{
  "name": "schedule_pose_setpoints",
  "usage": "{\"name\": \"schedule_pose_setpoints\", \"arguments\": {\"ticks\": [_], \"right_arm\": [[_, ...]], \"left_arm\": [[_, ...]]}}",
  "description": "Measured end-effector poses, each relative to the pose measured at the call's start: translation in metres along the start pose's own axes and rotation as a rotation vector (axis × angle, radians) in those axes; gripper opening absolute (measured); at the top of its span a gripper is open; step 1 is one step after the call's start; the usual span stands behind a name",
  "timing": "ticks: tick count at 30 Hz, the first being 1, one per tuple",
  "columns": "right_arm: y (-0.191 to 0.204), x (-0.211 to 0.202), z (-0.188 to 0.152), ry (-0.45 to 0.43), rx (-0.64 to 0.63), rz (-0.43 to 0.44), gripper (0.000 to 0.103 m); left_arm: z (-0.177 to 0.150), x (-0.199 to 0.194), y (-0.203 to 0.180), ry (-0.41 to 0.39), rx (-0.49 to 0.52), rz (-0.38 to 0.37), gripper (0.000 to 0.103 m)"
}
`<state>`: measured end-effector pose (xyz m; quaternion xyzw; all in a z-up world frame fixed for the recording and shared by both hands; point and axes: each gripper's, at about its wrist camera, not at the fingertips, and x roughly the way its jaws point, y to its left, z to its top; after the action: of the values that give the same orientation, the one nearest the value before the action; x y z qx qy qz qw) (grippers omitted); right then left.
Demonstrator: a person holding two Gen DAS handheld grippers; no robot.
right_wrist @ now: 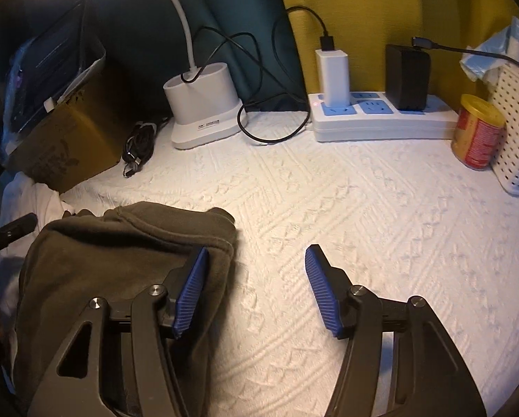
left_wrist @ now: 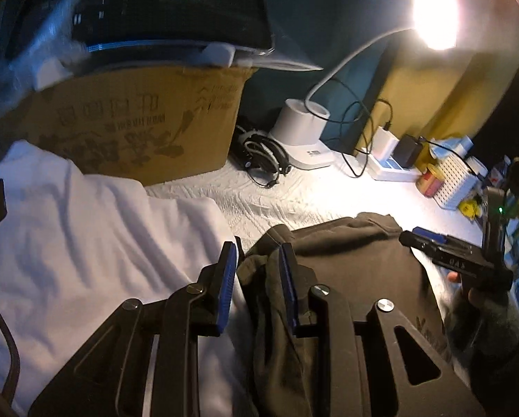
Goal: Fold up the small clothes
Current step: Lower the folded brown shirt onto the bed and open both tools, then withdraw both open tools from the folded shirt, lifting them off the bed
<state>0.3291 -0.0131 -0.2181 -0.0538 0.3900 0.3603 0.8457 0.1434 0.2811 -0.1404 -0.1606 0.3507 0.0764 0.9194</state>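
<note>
left tongs (left_wrist: 257, 271): partly closed, a fold of the dark green garment (left_wrist: 356, 271) between the pads, grip unclear | right tongs (right_wrist: 256, 292): spread apart, empty, left pad over garment edge | garment: bunched on white quilted desk (right_wrist: 363, 215), beside white cloth (left_wrist: 85, 236) | cardboard box (left_wrist: 137, 121) behind

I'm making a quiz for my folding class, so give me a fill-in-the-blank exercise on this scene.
1. The dark olive fabric garment lies on a quilted ____ bedspread.
2. The right gripper stands ____.
3. The white charger brick is plugged into the ____.
4. Left of the garment lies a ____ cloth.

Answers: white; open; power strip; white
</note>
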Motion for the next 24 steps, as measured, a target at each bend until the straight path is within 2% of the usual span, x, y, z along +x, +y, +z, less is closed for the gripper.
{"name": "schedule_pose_setpoints", "arguments": {"ticks": [9, 11, 13, 19, 24], "right_arm": [[0.013, -0.027, -0.018, -0.01, -0.016, 0.007, 0.061], [0.017, -0.034, -0.025, -0.007, -0.022, 0.012, 0.061], [0.022, -0.039, -0.032, 0.0, -0.034, 0.02, 0.061], [0.036, -0.054, -0.064, 0.034, -0.083, 0.038, 0.061], [0.041, -0.063, -0.092, 0.063, -0.098, 0.047, 0.061]], "left_arm": [[-0.028, -0.01, -0.025, 0.047, 0.02, -0.042, 0.025], [-0.036, -0.016, -0.032, 0.055, 0.035, -0.058, 0.041], [-0.043, -0.023, -0.039, 0.051, 0.049, -0.073, 0.049], [-0.066, -0.032, -0.057, 0.089, 0.09, -0.087, 0.049], [-0.09, -0.037, -0.064, 0.113, 0.102, -0.059, 0.049]]}}
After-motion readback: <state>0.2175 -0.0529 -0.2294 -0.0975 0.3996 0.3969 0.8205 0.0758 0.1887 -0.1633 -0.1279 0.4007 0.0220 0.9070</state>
